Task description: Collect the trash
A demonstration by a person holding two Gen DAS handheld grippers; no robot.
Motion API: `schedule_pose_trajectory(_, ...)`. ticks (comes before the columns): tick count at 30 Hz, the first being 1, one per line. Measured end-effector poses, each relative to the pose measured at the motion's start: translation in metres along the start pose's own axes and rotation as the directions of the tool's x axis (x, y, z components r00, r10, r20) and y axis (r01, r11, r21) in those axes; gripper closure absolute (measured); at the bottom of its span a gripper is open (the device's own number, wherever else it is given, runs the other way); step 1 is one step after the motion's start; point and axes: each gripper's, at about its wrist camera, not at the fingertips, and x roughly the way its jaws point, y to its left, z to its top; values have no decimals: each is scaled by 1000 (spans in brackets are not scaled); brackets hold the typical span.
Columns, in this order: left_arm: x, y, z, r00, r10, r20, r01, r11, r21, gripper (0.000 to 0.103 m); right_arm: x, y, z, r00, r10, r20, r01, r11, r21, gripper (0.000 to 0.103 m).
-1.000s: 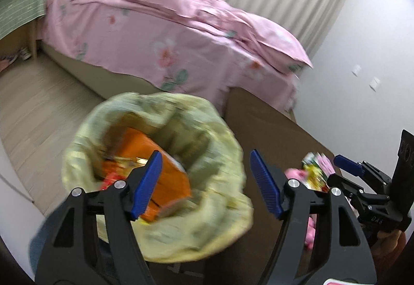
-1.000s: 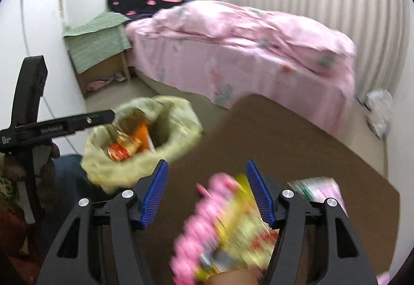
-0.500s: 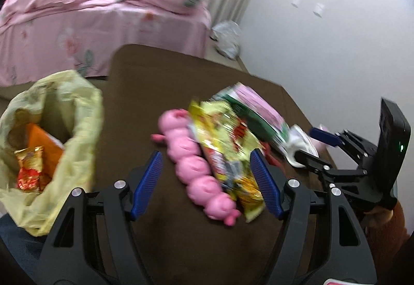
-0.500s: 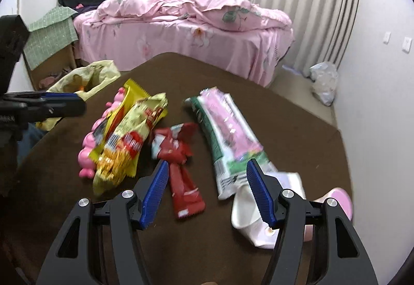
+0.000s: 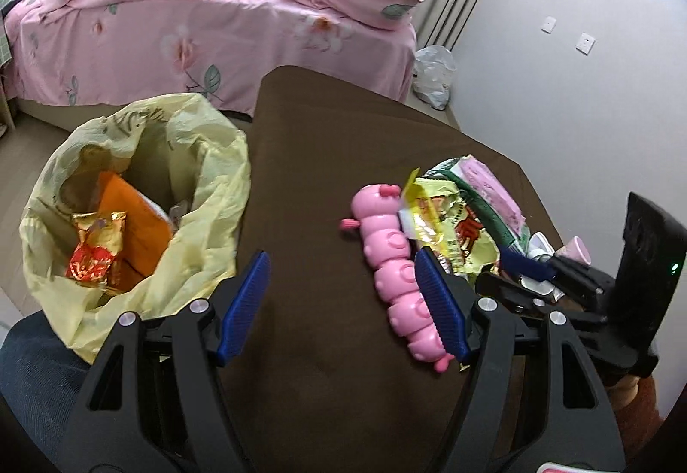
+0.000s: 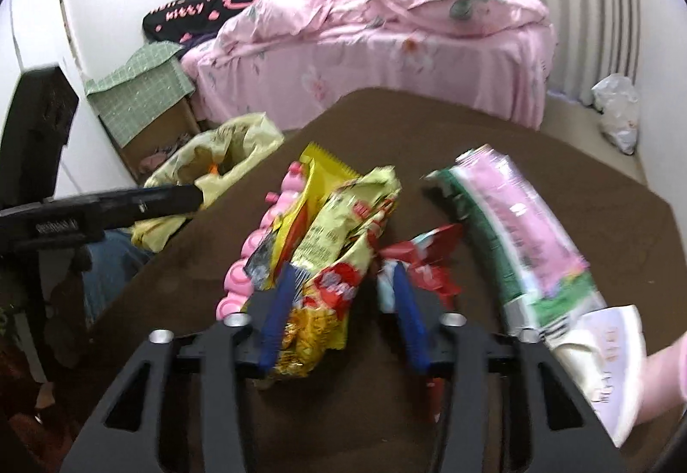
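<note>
While closing on the yellow snack wrapper (image 6: 330, 258) at frame centre on the brown surface (image 6: 515, 155): right gripper (image 6: 343, 301), jaws narrowed. Left gripper (image 5: 343, 301) wide open, empty; trash bag (image 5: 206, 189) at left.

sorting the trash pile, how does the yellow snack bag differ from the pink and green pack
The yellow snack bag is crumpled and partly overlaps the pink toy; the pink and green pack is long, fairly smooth and overlaps no toy. The snack bag sits between the right tongs, whose jaws have just been closing; the pack lies off to their right, outside them. Both rest on the brown table, not yet in the trash bag.
</note>
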Motion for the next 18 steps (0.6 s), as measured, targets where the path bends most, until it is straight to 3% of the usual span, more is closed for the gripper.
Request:
schedule_pose_trajectory(6,6,-9,-6,1000,-14,-26,14,1000,21,37,-19,-4,-13,1000,5,18,-6,1000,13,85)
schedule_pose_trajectory(11,14,-33,-11,997,-53,-52,57,995,82,37,-65,-16,-25,993,-73,91,71,997,27,85)
schedule_pose_trajectory(14,18,-50,-14,995,-75,-68,83,988,127,37,-88,-28,-37,978,-180,107,176,983,43,85)
schedule_pose_trajectory(18,23,-76,-20,981,-160,-112,178,966,184,37,-104,-48,-56,965,-245,95,236,967,98,85)
